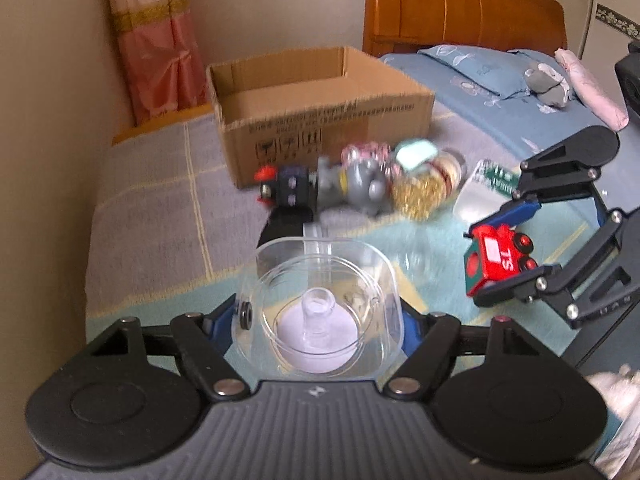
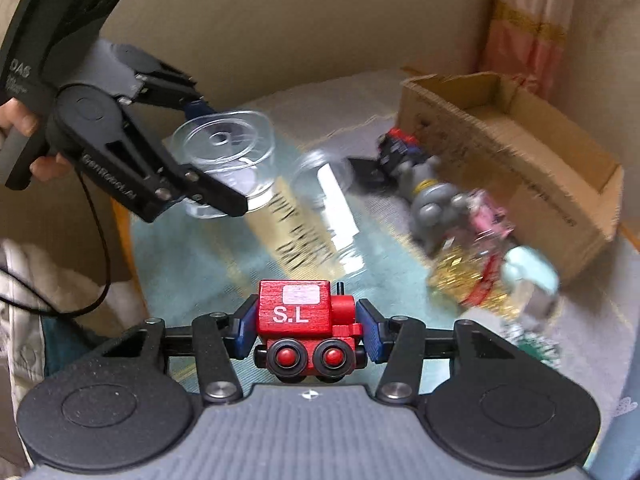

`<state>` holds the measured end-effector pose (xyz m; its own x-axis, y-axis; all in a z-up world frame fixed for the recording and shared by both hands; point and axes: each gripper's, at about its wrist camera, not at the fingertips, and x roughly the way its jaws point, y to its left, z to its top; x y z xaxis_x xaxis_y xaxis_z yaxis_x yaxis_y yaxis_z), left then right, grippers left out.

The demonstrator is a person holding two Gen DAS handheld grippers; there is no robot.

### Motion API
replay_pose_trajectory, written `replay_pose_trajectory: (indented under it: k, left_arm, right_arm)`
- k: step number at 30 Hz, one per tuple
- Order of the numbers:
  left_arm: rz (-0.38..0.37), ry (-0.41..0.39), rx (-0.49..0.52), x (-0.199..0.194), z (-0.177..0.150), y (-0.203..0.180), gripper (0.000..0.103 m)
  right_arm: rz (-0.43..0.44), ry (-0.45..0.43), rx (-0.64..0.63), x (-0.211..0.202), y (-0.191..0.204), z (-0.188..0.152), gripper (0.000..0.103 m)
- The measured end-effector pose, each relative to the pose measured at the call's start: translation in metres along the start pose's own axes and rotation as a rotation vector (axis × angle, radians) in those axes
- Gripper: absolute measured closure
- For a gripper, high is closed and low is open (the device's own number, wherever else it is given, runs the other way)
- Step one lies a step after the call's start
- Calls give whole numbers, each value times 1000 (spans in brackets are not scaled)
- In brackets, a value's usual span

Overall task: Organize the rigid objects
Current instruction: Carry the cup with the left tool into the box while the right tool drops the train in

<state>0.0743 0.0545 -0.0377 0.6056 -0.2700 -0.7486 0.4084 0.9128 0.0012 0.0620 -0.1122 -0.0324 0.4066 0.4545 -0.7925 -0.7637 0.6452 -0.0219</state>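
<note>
You have a clear plastic container (image 1: 320, 304) and a red toy train (image 2: 306, 328) marked "S.L" lifted; the open cardboard box (image 1: 320, 120) sits empty at twelve o'clock.

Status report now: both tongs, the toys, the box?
Left tongs shut on clear container. Right tongs shut on red toy train. Cardboard box open, path clear.

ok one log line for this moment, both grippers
left gripper: shut on clear container | right gripper: shut on red toy train | cardboard box: open
</note>
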Motion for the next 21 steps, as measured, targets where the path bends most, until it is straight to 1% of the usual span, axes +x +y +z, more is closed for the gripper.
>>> replay_pose_trajectory:
  k: [3, 6, 11, 17, 21]
  left_arm:
    - [6, -18, 26, 0, 21, 0, 28]
    - [-9, -39, 53, 3, 46, 2, 28]
    - [7, -71, 59, 19, 97, 12, 28]
    - [30, -94, 53, 48, 158, 23, 28]
    - [47, -86, 43, 75, 190, 31, 28]
  right_arm:
    - [-30, -39, 31, -13, -15, 12, 47]
    - [-84, -69, 51, -20, -32, 26, 47]
    - [-170, -113, 96, -29, -64, 54, 47]
    - [-252, -170, 123, -39, -101, 86, 47]
    - [-268, -186, 158, -38, -131, 102, 47]
